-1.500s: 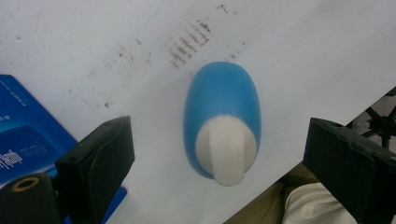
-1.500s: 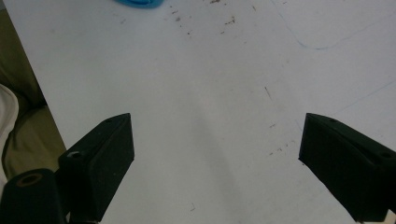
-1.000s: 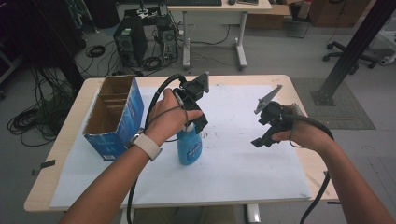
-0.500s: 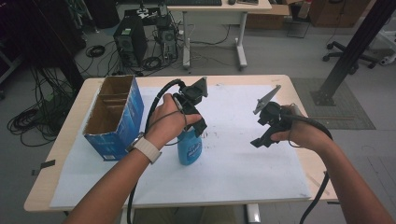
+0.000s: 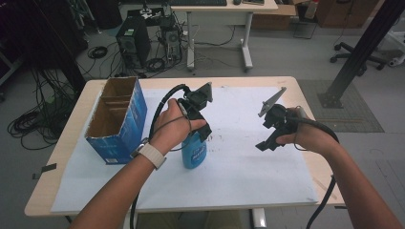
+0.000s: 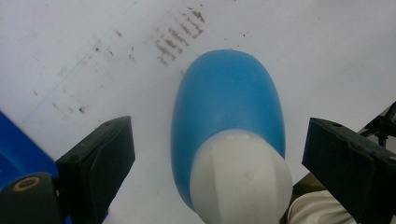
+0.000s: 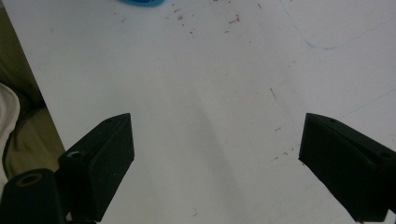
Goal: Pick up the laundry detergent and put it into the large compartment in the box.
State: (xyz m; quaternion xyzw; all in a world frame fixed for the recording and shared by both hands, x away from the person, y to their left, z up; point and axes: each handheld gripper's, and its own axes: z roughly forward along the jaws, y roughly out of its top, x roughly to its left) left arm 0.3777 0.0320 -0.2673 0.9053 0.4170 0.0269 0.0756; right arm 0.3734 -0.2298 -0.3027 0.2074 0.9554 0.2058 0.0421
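White table sheet (image 5: 267, 162) bears open cardboard box (image 5: 117, 119); wide-open left gripper (image 6: 217, 154) straddles blue bottle (image 6: 229, 116).

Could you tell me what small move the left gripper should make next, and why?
Probably lower the left gripper a little and close: its open jaws flank the upright blue bottle, white cap between them, touching neither.

High view above the table (image 5: 286, 200); gripper views close, facing down (white sheet (image 7: 210, 116) shared)
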